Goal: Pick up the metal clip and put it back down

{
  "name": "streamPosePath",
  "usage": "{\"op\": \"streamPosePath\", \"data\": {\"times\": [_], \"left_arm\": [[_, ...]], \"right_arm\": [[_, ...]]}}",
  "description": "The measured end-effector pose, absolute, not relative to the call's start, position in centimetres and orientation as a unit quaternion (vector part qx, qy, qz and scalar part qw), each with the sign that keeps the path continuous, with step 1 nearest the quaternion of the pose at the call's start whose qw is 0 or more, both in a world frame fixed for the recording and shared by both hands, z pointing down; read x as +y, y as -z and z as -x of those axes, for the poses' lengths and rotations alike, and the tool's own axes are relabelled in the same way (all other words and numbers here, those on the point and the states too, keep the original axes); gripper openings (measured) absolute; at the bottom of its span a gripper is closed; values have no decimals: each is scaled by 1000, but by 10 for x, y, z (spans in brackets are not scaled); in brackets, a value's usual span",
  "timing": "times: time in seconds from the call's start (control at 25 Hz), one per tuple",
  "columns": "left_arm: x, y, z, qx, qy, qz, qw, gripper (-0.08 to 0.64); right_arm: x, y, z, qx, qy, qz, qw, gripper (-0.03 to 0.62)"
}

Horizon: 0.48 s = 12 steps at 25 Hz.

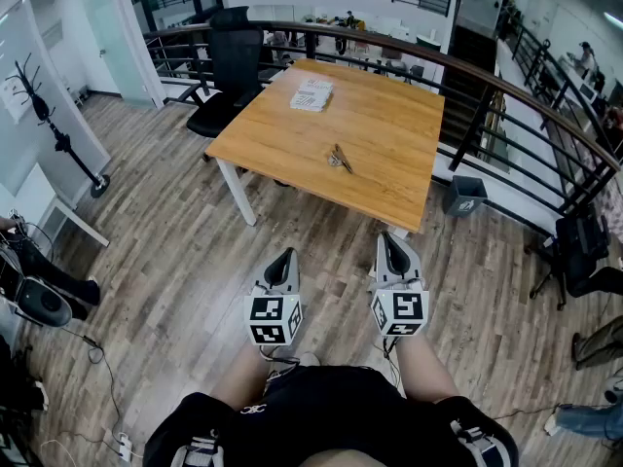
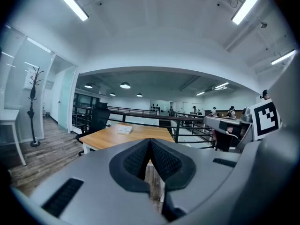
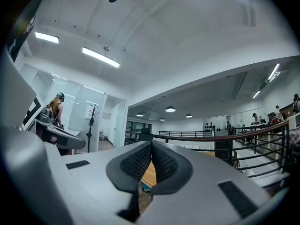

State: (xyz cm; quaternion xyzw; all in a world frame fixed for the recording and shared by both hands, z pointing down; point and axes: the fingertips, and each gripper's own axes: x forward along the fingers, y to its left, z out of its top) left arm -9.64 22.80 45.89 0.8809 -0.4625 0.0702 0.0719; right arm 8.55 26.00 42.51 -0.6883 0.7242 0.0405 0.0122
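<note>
Metal clip (image 1: 339,158) lies on the wooden counter (image 1: 399,115), nearer its near edge, well apart from a stack of papers (image 1: 311,94) on the far side. Left hand-held gripper (image 1: 284,257) and right hand-held gripper (image 1: 390,239) hover side by side over the plank floor (image 1: 175,251), short of the counter's near edge. Both are clenched, pads together, nothing between them. A black chair (image 1: 230,66) stands at the counter's far left.

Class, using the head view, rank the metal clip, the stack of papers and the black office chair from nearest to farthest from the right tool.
Measured from the right tool:
1. The metal clip, near the middle of the table.
2. The stack of papers, towards the table's far edge.
3. The black office chair, beyond the table's far left corner.
</note>
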Motion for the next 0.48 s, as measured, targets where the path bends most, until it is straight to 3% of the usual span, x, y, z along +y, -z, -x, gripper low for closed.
{"op": "streamPosePath", "data": {"times": [0.48], "left_arm": [[240,-456,95,-468,-68,-878,69,12]], "right_arm": [[267,-427,-83,731,-44,681,11,15]]}}
